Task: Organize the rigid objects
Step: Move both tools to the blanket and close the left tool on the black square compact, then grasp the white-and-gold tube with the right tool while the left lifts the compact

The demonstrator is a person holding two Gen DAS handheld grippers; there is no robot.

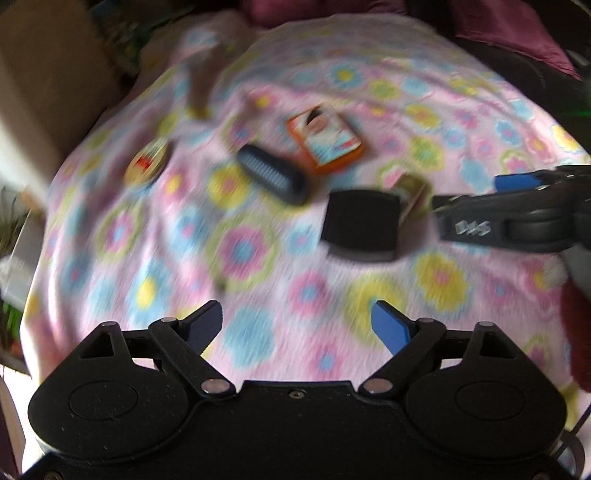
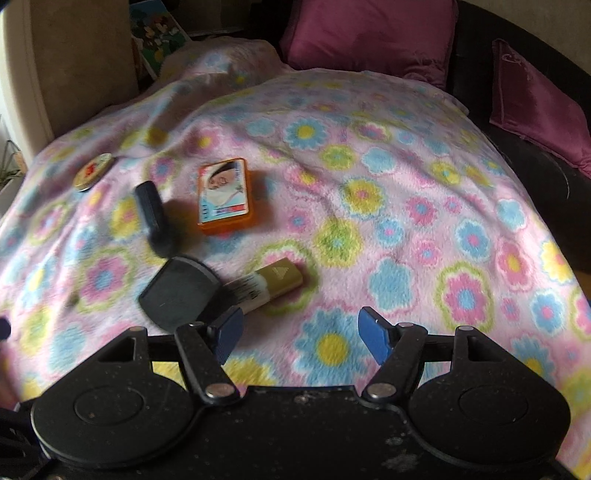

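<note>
Several small objects lie on a flowered pink blanket [image 2: 369, 155]. An orange tin [image 2: 225, 195] with a printed lid sits mid-left, also seen as the orange tin [image 1: 325, 138]. Beside it lies a dark oblong case [image 2: 151, 210], the dark oblong case [image 1: 273, 173]. A flat black square case [image 2: 177, 291], the black square case [image 1: 360, 221], lies next to a gold-capped tube [image 2: 273, 278]. A round badge [image 2: 90, 171], the round badge [image 1: 146, 164], rests far left. My left gripper [image 1: 297, 325] is open over bare blanket. My right gripper [image 2: 301, 332] is open, nothing between its fingers, just right of the black case.
Magenta cushions [image 2: 369, 33] and a dark sofa edge [image 2: 535, 162] border the blanket at the back and right. A beige panel [image 2: 81, 55] stands at the left. The right gripper's body [image 1: 517, 218] reaches in from the right in the left wrist view.
</note>
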